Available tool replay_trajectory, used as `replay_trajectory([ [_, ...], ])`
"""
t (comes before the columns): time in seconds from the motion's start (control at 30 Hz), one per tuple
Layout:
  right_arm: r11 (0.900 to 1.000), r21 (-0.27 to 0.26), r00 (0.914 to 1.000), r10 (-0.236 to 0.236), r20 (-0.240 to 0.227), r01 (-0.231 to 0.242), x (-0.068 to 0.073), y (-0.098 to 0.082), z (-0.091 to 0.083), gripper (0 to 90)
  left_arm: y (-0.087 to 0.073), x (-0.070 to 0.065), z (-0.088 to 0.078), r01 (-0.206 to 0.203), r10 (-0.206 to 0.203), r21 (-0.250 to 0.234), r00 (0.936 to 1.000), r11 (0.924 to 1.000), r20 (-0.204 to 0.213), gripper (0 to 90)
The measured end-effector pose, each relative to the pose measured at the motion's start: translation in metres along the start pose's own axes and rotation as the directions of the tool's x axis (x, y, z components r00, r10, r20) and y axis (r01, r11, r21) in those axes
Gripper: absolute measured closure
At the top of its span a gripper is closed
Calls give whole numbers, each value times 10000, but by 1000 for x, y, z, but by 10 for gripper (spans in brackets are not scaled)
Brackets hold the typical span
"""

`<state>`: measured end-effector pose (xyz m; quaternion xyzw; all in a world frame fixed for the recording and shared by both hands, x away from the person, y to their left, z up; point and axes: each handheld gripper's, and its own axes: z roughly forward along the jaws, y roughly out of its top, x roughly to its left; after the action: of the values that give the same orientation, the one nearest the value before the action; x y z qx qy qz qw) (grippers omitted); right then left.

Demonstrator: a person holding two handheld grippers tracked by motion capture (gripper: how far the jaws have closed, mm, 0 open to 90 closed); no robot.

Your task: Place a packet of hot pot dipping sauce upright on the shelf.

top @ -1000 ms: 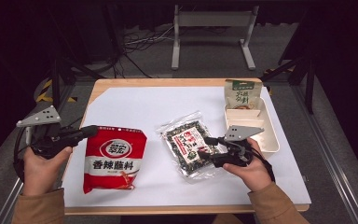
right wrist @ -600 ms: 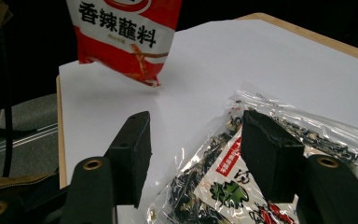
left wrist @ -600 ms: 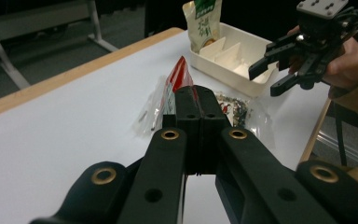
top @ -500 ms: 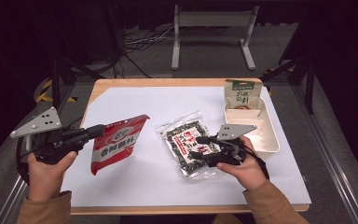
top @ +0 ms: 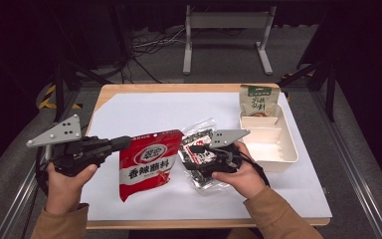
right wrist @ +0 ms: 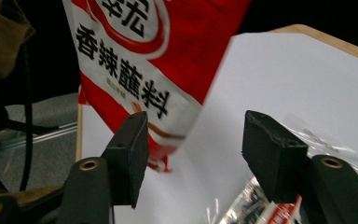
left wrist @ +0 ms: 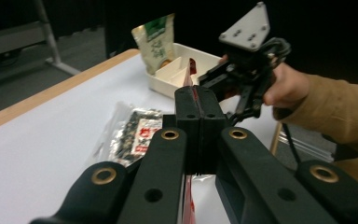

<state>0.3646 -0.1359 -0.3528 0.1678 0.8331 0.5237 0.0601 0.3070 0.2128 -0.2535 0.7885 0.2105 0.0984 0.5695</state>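
Two grippers are at work over the white table sheet (top: 144, 107). The left gripper (top: 124, 143) has its jaws squeezed tight on the top edge of the red snack bag (top: 147, 162) and holds it up off the table, so the bag hangs tilted with its low corner near the sheet. In the left gripper view the thin red edge of the bag sticks out from between the closed jaws. The right gripper (top: 195, 148) has its jaws wide apart with nothing between them, and they have just been opening a little more. It hovers over the dark seaweed packet (top: 199, 154), which lies flat on the sheet just beside the red bag. In the right gripper view the red bag hangs close in front of the open jaws, so it looks like the right gripper may be about to take hold of it, but I cannot be sure. So the picking-up part looks done, and the putting-away part is not done yet. The cream tray (top: 286, 158) sits at the right side of the table, well apart from the red bag. It has dividers inside, and its parts look empty. A green pouch (top: 257, 99) leans at the far end of the tray, though it is hard to tell if it stands inside it or just behind it.
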Motion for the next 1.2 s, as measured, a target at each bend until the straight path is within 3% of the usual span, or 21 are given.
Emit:
replay_trajectory([
  [0.1, 9992, -398, 9992, -65, -400, 49, 1, 0, 8, 398, 4, -6, 9, -183, 184, -35, 9995, 9998, 271, 900],
  [0.23, 9978, -624, 9985, -251, -492, 220, -1, -1, 18, 394, 9, -12, 21, -447, 449, -43, 9980, 9990, 449, 900],
  [0.37, 9969, -758, 9972, -262, -701, 209, -2, -1, 21, 422, 9, -12, 25, -465, 466, -21, 9978, 9989, 478, 900],
  [0.43, 9968, -578, 9955, -586, -745, 544, -2, -1, 20, 536, 8, -12, 26, -443, 443, -4, 9983, 9990, 380, 900],
  [0.47, 9968, -578, 9955, -586, -745, 544, -2, -1, 20, 536, 8, -12, 27, -484, 483, 14, 9982, 9988, 352, 900],
  [0.6, 9949, -481, 9904, -929, -1020, 883, -2, 0, 16, 756, 8, -13, 26, -583, 580, 124, 9981, 9982, 182, 900],
  [0.77, 9914, -530, 9856, -1247, -1140, 1193, -3, 1, 11, 855, 7, -13, 25, -562, 563, 185, 9984, 9983, -79, 900],
  [0.97, 9904, -515, 9854, -1334, -1057, 1286, -4, 6, 2, 893, 5, -10, 23, -382, 386, 181, 9990, 9991, -218, 899],
  [1.2, 9870, -87, 9817, -1604, -1025, 1603, -3, 15, -10, 896, 2, -10, 23, -329, 341, 275, 9984, 9991, -451, 866],
])
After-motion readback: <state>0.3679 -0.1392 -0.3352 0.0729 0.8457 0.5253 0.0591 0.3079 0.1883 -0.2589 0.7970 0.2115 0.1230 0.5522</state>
